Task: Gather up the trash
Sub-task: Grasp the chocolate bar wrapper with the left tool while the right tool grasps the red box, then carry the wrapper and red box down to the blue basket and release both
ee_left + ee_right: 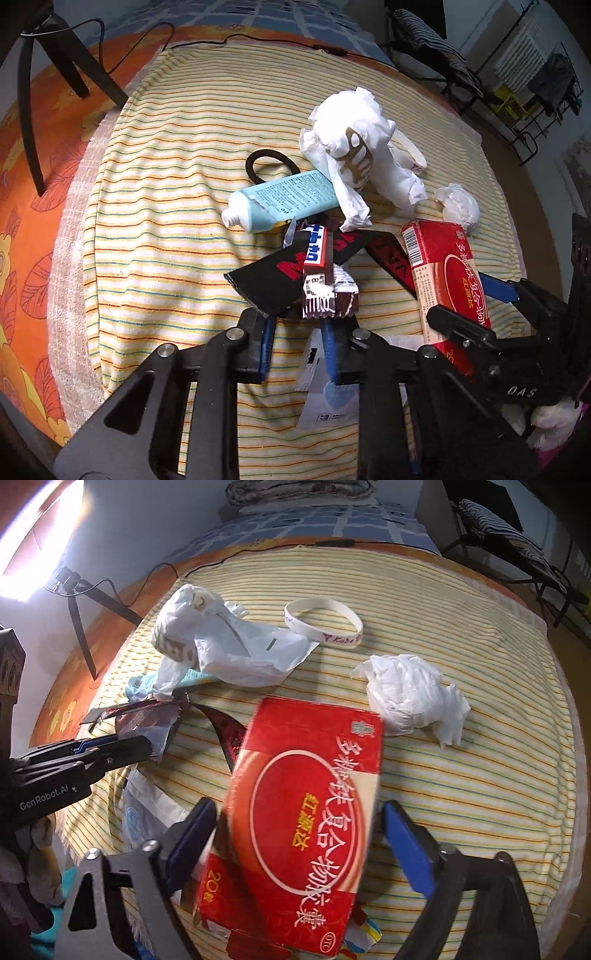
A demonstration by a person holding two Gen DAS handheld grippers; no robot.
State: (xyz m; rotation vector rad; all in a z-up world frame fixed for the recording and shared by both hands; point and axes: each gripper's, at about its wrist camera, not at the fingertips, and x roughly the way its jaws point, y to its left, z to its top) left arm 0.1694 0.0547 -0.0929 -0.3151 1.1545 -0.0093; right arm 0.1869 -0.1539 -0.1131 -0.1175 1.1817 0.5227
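The red box (299, 812) is a flat carton with white and yellow Chinese lettering inside a white oval ring, a barcode on one end and "20" printed on a corner. It lies tilted between the jaws of the right gripper (295, 834). These stand wide, the left blue pad close against the box's edge, the right pad apart from it; the box looks slightly blurred, so whether it rests on the cloth or is lifted is hard to tell.

The left gripper (297, 345) has its jaws narrow, just below a brown candy wrapper (325, 280) with a blue-and-white label; the wrapper's crimped end sits above the pads rather than between them, so it seems not gripped. The wrapper lies across a black strip with red lettering (273, 273). Beside it are a pale blue tube (284, 201) with no cap, a black hair tie (271, 166) partly under the tube, a crumpled white plastic bag (354, 155), a wad of tissue (413, 698) and a white wristband (325, 622).

Everything lies on a yellow striped cloth (166, 192) spread over a bed with an orange floral sheet (26, 221). A black cable (258, 38) runs along the cloth's far edge, with a blue checked blanket (332, 520) beyond. A wire rack (535, 96) stands by the wall.
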